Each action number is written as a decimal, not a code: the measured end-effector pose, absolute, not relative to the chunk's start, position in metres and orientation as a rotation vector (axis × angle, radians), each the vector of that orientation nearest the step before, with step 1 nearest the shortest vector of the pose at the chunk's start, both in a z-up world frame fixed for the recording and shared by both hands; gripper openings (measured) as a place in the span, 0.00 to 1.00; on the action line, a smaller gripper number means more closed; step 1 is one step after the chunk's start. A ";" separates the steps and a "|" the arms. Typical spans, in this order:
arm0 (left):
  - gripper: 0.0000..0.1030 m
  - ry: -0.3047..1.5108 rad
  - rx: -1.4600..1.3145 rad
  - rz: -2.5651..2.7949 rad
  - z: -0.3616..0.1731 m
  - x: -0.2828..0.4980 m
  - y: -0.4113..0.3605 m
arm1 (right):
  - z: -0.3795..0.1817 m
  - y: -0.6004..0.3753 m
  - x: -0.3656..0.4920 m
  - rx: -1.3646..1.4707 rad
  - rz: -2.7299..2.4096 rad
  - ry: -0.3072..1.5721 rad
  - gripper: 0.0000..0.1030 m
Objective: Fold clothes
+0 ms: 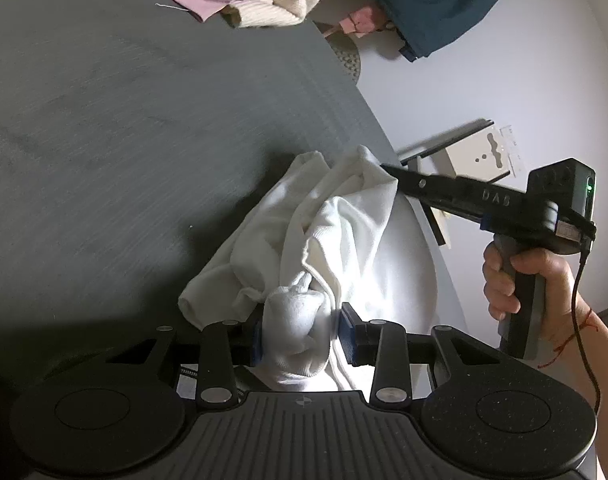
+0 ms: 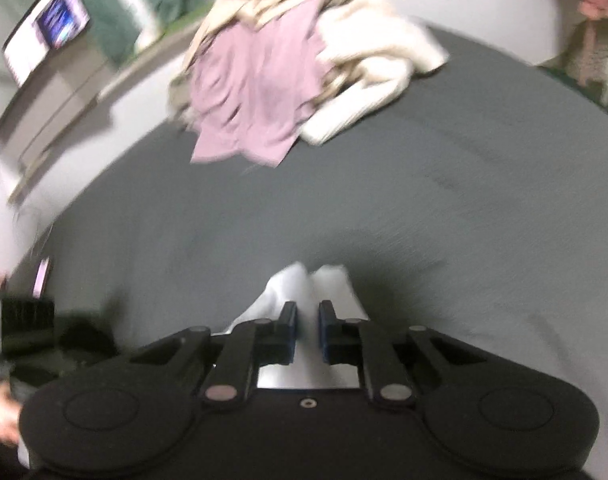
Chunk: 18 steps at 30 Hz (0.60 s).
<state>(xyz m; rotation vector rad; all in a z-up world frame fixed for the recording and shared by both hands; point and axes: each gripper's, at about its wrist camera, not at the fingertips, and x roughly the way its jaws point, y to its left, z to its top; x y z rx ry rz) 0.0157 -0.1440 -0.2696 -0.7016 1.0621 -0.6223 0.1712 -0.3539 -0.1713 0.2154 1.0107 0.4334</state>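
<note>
Gripping a thick wad of the crumpled white cotton garment (image 1: 343,232), the left gripper (image 1: 300,332) has its blue-padded jaws clamped at lower centre of its view. The right gripper (image 2: 307,330) pinches a thin fold of the same cloth (image 2: 315,284), jaws nearly together. The garment lies bunched at the near edge of the dark grey table (image 1: 124,120), part overhanging. Its long axis runs between the two grips, undrawn; spreading it apparently depends on separating them. A pink-and-cream clothes pile (image 2: 280,64) sits well apart, upper frame.
</note>
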 end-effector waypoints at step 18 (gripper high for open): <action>0.36 1.032 -0.678 -0.655 -0.262 0.020 -0.149 | -0.186 -0.325 0.190 0.064 0.525 1.092 0.08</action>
